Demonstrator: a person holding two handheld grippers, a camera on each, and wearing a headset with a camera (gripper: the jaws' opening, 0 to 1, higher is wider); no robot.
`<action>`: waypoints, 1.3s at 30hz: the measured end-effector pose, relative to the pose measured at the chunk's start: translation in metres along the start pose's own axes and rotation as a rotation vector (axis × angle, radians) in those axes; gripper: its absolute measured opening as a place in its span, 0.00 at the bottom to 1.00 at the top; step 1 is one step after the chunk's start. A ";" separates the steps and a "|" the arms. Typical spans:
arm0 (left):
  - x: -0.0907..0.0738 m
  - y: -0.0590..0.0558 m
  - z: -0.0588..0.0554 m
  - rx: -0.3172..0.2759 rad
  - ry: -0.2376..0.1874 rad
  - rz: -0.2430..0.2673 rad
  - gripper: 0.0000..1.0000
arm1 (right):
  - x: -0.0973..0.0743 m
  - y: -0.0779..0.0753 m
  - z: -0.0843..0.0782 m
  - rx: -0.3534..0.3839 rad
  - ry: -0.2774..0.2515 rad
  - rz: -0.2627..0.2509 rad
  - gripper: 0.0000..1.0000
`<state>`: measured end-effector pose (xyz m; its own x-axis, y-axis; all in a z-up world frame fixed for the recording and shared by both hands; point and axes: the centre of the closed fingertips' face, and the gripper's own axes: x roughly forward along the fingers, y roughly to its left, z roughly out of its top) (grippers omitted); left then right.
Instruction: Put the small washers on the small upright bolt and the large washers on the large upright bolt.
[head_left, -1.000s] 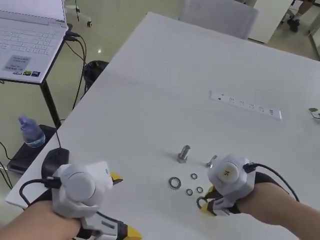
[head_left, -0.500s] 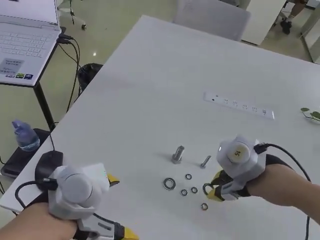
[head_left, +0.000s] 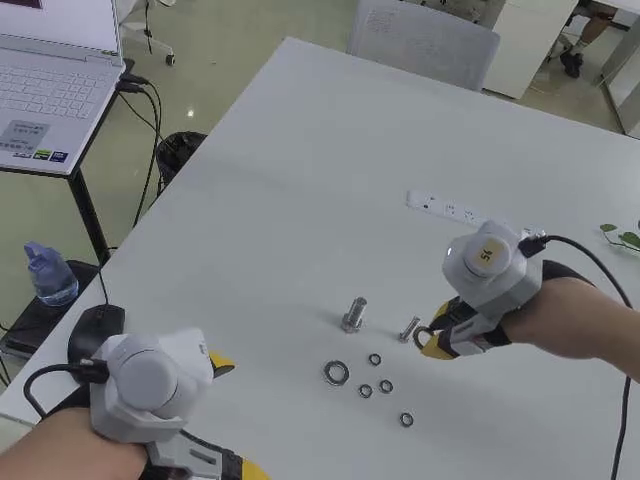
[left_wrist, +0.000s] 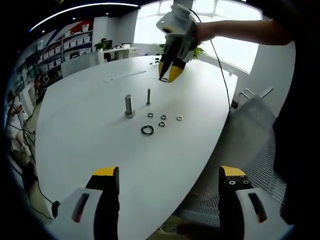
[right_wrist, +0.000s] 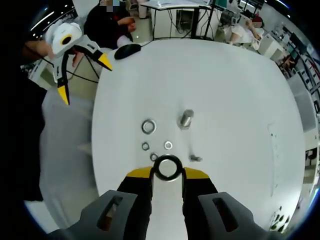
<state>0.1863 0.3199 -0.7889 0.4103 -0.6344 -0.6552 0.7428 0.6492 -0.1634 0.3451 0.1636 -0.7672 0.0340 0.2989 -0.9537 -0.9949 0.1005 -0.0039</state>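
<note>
Your table (head_left: 300, 180) is plain white, and on it the large bolt (head_left: 353, 313), the small bolt (head_left: 409, 328), the large washer (head_left: 336, 373) and the small washers (head_left: 385, 386) are all bare silver-grey metal without any pattern. Your left gripper (left_wrist: 169, 172) and your right gripper (right_wrist: 167, 173) have white bodies, black jaws and yellow tips, and the held washer (right_wrist: 157, 169) looks darker grey, perhaps only from shadow. Around you, the power strip (head_left: 445, 209) is white, the laptop (head_left: 50, 70) is white with small coloured stickers, the bottle (head_left: 48, 275) is blue and the mouse (head_left: 95, 330) is black.
</note>
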 end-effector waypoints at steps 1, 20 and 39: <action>0.000 0.000 0.000 -0.002 -0.004 -0.002 0.82 | -0.001 -0.002 0.002 -0.001 -0.003 -0.002 0.22; 0.000 -0.002 -0.003 -0.024 -0.003 0.006 0.82 | 0.010 -0.022 0.035 -0.061 0.031 0.009 0.22; 0.002 0.003 -0.007 -0.030 0.003 0.005 0.81 | 0.041 -0.025 0.069 -0.133 0.047 0.032 0.22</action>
<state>0.1855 0.3234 -0.7964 0.4124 -0.6295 -0.6585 0.7247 0.6647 -0.1816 0.3775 0.2386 -0.7859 0.0011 0.2544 -0.9671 -0.9993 -0.0354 -0.0104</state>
